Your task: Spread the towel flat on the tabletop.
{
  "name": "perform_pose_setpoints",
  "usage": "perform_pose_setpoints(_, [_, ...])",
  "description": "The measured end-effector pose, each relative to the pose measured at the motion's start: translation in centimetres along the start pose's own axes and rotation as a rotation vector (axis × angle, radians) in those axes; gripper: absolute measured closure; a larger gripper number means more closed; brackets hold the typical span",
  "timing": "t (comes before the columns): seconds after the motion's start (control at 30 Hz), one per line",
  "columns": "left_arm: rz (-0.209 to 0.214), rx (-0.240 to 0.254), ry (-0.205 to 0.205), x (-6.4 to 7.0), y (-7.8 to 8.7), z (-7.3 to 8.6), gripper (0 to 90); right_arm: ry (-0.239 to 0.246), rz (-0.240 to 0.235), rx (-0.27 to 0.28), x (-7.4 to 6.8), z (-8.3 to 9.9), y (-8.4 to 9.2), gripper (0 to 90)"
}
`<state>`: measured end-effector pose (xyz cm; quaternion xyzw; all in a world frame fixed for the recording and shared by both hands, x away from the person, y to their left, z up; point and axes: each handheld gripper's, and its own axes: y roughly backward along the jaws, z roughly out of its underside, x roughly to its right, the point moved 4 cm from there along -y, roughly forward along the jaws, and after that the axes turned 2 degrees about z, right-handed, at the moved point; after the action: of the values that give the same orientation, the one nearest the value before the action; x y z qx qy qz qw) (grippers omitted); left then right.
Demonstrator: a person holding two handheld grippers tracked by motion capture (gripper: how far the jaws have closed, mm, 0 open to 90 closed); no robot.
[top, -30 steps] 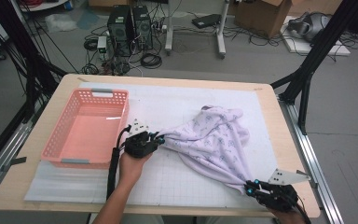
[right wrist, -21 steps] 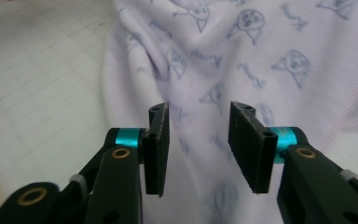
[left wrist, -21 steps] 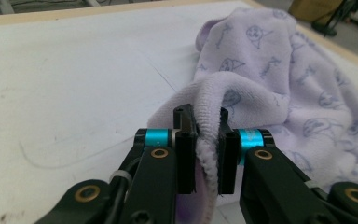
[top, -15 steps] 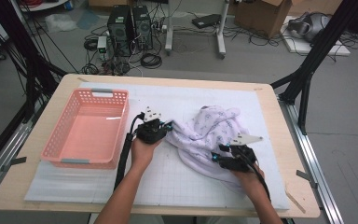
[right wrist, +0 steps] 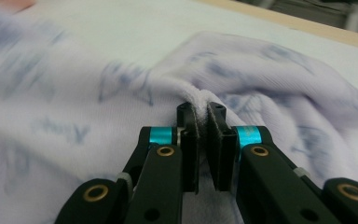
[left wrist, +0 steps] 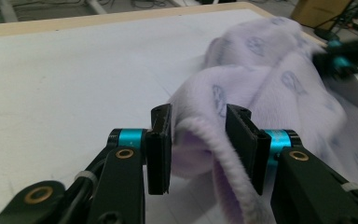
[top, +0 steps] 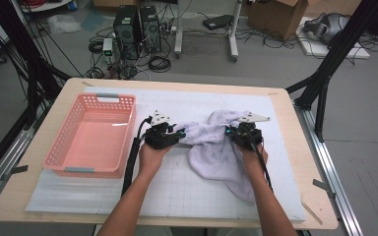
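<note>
A pale lilac printed cloth (top: 216, 157) lies crumpled on the white mat right of centre. My left gripper (top: 179, 133) is at the cloth's left end. In the left gripper view its jaws (left wrist: 198, 114) have just been opening, and a soft fold of cloth (left wrist: 261, 70) sits loosely between them. My right gripper (top: 229, 132) is at the cloth's upper middle. In the right gripper view its jaws (right wrist: 202, 109) have just been closing and now pinch a ridge of the cloth (right wrist: 74, 93). The two grippers face each other across the bunched fabric.
A pink plastic basket (top: 64, 132) stands on the left of the table, close to my left forearm. The white gridded mat (top: 177, 196) covers most of the wooden tabletop (top: 285, 123). Black frame posts flank the table, and computers and cables sit on the floor beyond.
My right hand has travelled from the near right corner up and left to the cloth's middle, and its jaws have shut on it. The cloth is more bunched. The left jaws stand wider.
</note>
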<state>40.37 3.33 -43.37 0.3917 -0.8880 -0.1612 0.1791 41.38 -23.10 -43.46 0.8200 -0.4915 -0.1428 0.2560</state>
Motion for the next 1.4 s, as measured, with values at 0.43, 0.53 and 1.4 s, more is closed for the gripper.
perform_pose_setpoints(0.43, [0.037, -0.02, -0.038, 1.4, 1.5, 2.3, 58.1, -0.101, 0.222, -0.031, 4.3, 0.6, 0.6, 80.8])
perform_pose_setpoints(0.53, [0.059, -0.064, -0.046, 1.6, 1.0, 3.0, 60.7, -0.1, 0.163, -0.036, 3.7, 0.5, 0.9, 68.1])
perform_pose_setpoints(1.4, [-0.053, -0.217, -0.202, 6.3, -7.7, 2.3, 50.3, -0.052, 0.018, 0.003, 2.7, 6.1, 8.7, 56.2])
